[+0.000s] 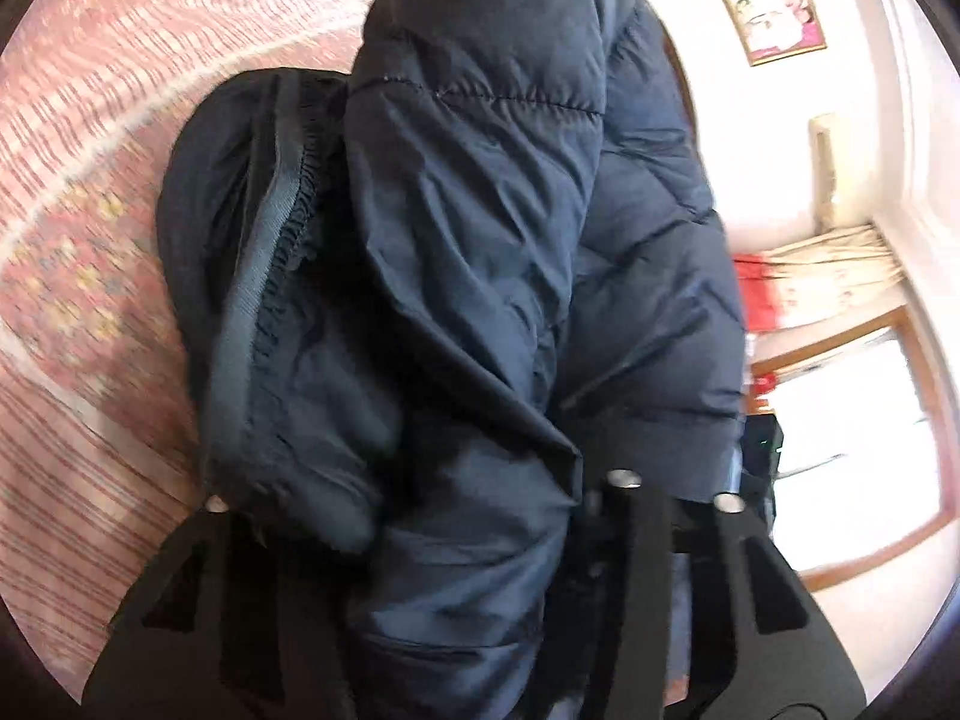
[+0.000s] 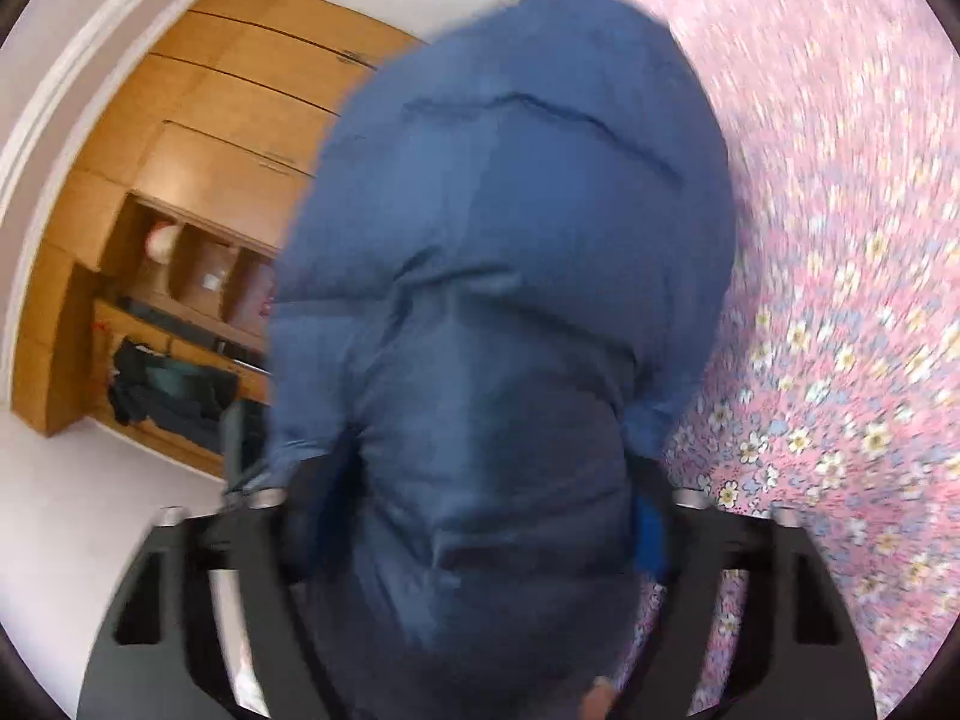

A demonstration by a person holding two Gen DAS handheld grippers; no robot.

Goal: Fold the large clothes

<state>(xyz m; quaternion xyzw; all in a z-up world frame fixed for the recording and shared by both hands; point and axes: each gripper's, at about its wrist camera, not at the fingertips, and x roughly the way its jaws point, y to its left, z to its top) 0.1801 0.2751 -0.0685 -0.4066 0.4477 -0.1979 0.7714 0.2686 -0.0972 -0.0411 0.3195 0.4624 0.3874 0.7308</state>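
A dark navy quilted puffer jacket [image 1: 480,240] fills the middle of the left wrist view. It hangs bunched from my left gripper [image 1: 474,516], which is shut on its fabric; an elastic-trimmed edge [image 1: 270,276] shows on its left side. In the right wrist view the same jacket [image 2: 510,270] looks bluer and blurred. My right gripper [image 2: 480,540] is shut on it, with the padded cloth bulging between the black fingers [image 2: 708,540]. The fingertips of both grippers are hidden by fabric.
A pink flowered bedspread [image 1: 78,252] lies below on the left and shows at the right of the right wrist view [image 2: 840,300]. A wooden wardrobe with shelves [image 2: 198,180], a framed picture [image 1: 771,12] on a white wall and a window [image 1: 858,438] surround the bed.
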